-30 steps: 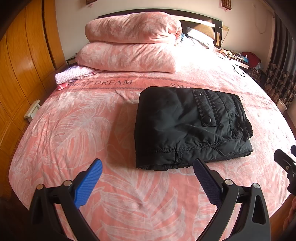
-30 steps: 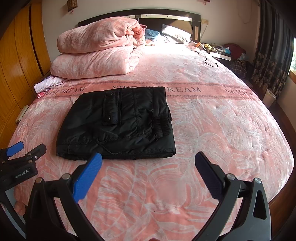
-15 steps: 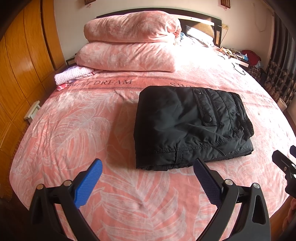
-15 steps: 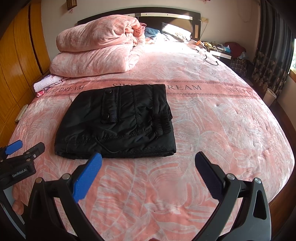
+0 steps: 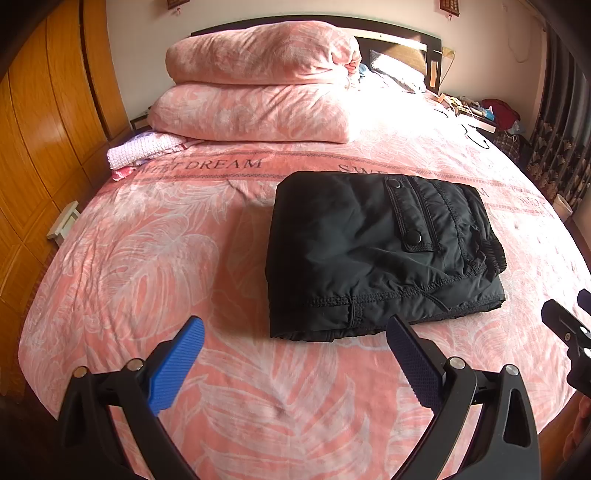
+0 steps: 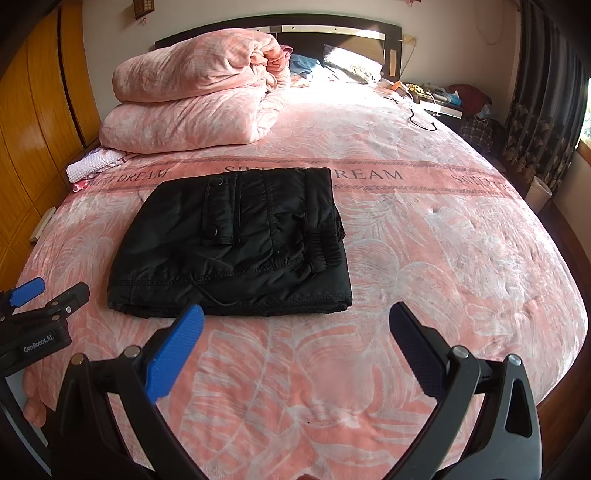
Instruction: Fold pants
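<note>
Black padded pants [image 5: 380,251] are sitting mid-bed on the pink blanket [image 5: 155,258] as a compact stacked rectangle, so the fold looks basically done to me. Left gripper [image 5: 295,365] hangs in front of the near hem, spread wide and empty. Right gripper [image 6: 295,350] same deal, holding nothing, probably because there's nothing left to grab.

This is a bedroom in a home. A wide bed [image 6: 461,258] under a pink leaf-print cover reading "DREAM" fills the room, with a folded pink quilt [image 5: 258,77] piled near its dark headboard [image 6: 332,31]. Wooden wardrobe doors [image 5: 40,122] run along one side, dark patterned curtains [image 6: 543,110] along the other, beside a cluttered bedside table [image 6: 439,99].
</note>
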Demonstrator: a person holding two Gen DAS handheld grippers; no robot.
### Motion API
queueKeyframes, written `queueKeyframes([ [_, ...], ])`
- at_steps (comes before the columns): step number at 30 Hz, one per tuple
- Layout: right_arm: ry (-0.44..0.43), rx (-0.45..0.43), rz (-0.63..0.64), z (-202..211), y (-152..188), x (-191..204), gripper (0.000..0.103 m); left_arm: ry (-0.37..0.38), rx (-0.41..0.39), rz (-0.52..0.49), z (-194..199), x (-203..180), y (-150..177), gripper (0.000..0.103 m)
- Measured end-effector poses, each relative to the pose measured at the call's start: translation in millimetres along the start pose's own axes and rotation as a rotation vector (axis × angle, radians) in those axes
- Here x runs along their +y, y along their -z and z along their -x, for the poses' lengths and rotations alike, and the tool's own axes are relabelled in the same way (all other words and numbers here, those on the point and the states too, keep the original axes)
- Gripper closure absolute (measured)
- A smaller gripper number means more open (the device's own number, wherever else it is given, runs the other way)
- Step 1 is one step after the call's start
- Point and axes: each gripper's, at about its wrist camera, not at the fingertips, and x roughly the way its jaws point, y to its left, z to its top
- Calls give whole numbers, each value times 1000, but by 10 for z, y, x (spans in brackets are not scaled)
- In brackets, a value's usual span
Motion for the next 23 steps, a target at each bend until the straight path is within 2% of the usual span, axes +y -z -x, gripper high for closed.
queueKeyframes([
  [14,-2,7,6,-49,-7,-3,3,5,-15,-3,4,-1,-32,4],
  [23,-10,11,1,-107,4,-30,3,16,11,11,-22,24,-27,4],
])
